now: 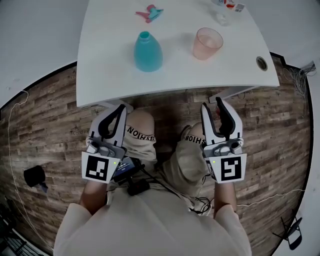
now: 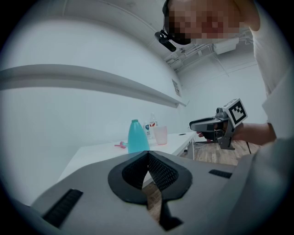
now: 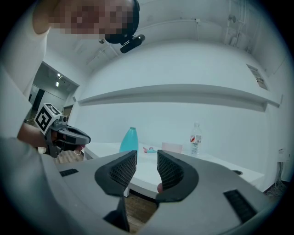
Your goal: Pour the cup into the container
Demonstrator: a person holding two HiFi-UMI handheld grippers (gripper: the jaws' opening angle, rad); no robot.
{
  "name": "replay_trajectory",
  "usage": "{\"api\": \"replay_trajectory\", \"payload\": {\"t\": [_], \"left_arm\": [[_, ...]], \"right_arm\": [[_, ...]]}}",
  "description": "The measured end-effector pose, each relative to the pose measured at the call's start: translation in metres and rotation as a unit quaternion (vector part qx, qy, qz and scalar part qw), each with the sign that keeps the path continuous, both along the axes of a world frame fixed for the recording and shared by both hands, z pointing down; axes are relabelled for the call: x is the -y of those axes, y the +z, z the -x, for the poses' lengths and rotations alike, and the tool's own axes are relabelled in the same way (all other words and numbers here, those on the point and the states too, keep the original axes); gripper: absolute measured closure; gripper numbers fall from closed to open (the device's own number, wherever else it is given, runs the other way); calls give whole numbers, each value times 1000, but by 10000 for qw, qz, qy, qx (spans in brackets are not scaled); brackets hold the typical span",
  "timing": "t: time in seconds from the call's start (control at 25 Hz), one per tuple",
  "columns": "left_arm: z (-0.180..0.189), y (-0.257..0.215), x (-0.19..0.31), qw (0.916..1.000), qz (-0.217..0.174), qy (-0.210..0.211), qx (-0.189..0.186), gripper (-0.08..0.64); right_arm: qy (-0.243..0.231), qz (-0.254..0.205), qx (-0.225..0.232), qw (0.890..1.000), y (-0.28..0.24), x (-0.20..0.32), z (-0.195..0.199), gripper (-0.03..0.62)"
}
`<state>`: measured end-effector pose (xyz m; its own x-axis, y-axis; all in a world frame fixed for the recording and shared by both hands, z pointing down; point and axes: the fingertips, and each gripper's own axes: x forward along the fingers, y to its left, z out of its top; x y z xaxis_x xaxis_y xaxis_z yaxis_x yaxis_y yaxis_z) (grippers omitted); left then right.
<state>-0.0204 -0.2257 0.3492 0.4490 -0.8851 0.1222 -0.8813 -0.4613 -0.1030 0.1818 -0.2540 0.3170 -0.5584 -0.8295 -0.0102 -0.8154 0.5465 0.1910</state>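
Observation:
A pale pink cup (image 1: 207, 43) stands on the white table (image 1: 107, 75), right of a teal bottle-shaped container (image 1: 148, 51) with an open neck. Both grippers hang over my knees, short of the table's near edge. My left gripper (image 1: 119, 109) points at the table below the container; in the left gripper view its pads (image 2: 148, 153) meet, with nothing between them. My right gripper (image 1: 213, 105) sits below the cup, and its jaws (image 3: 147, 158) stand a little apart and empty. The cup (image 3: 171, 148) and the container (image 3: 129, 140) lie ahead of it.
A pink and teal toy (image 1: 149, 13) and a clear water bottle (image 1: 227, 5) lie at the table's far side. A cable hole (image 1: 261, 63) is near the right corner. A small black object (image 1: 34, 176) and thin cables lie on the wood floor.

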Motion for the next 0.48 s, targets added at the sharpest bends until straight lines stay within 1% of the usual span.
{"api": "replay_trajectory", "payload": {"t": [0.24,0.4,0.48], "left_arm": [[4,1,-2,9999,69,-112,-12,548],[9,2,4,9998,-14,-127,-136,548],[8,3,8,9998,13,-155,-158,548]], "right_arm": [[-24,-27,21,10000,-2,-1,3,471],[-69,-88,8,9999,0,7,5,471],[-87,-59,0,9999,3,13,4,471]]}}
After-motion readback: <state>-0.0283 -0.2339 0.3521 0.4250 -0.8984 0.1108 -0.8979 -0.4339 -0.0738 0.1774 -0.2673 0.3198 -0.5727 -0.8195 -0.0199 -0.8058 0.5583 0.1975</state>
